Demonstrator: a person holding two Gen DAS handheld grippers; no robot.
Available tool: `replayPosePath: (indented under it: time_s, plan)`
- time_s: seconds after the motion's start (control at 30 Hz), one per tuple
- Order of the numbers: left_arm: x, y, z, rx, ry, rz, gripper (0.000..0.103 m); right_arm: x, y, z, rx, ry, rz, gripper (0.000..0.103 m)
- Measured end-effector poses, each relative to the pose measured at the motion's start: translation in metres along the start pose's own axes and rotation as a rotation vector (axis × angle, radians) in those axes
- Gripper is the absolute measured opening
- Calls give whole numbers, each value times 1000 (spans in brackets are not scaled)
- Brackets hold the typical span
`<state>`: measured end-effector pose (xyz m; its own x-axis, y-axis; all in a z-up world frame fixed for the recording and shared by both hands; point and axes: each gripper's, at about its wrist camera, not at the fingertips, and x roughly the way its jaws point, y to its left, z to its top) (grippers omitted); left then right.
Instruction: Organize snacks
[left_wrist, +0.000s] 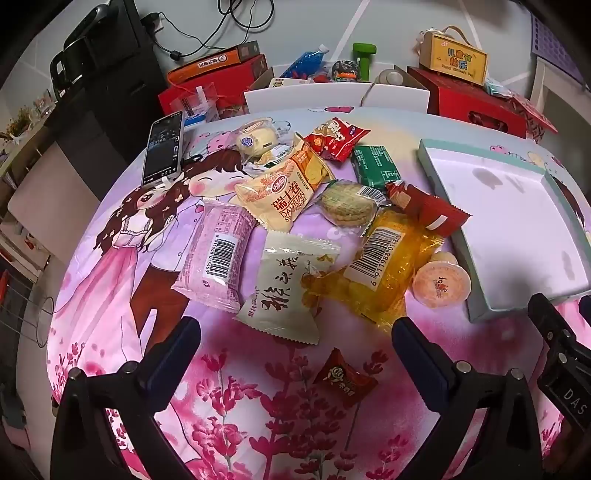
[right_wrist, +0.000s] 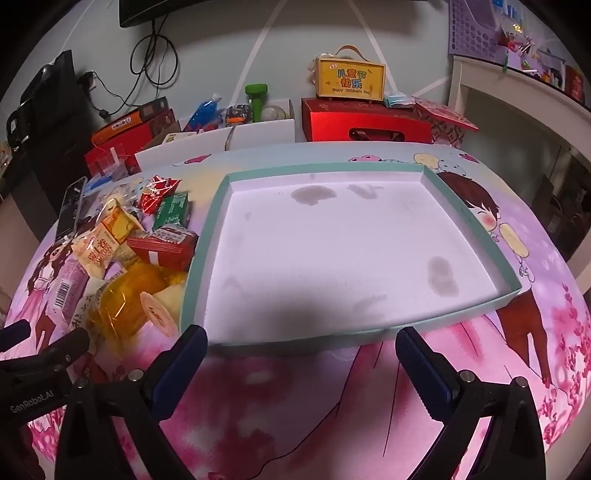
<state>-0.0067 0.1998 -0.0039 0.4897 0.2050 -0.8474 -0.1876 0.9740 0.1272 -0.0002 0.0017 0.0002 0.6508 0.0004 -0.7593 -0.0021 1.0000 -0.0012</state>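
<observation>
Left to right across the worktop (left_wrist: 258, 424): a phone (left_wrist: 163, 148) at far left, then a loose heap of about a dozen snacks (left_wrist: 295, 206) awaiting sorting, among them one pink packet (left_wrist: 216, 254), one cream pouch (left_wrist: 290, 291), one yellow bag (left_wrist: 384, 269), one jelly cup (left_wrist: 441, 280), plus one small red candy (left_wrist: 345, 376) lying apart, nearest the left gripper (left_wrist: 295, 347). Further right, one shallow teal-rimmed box (right_wrist: 476, 229), empty, just beside the heap, probably as the destination. Left gripper spread wide, empty, aimed at the heap; right gripper (right_wrist: 301, 354) likewise wide, empty, facing the box's near edge.

"GenRobot.AI" on left gripper (right_wrist: 44, 400)
</observation>
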Motion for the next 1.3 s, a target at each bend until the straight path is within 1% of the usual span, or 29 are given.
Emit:
replayPosePath:
  time_s: [0.13, 0.17, 0.43, 0.47, 1.3]
  plan:
    - [0, 1, -1, 1, 2, 2, 103, -1, 6, -1, 10, 2, -1, 103]
    - [0, 2, -2, 0, 2, 3, 103, 3, -2, -2, 11, 7, 20, 103]
    - [2, 3, -1, -16, 12, 4, 103, 10, 2, -12, 23, 19, 14, 103]
    - [2, 3, -1, -16, 12, 5, 103, 9, -3, -6, 24, 30, 20, 103]
    - [1, 6, 1, -34, 7, 0, 103, 9, -1, -8, 25, 31, 24, 103]
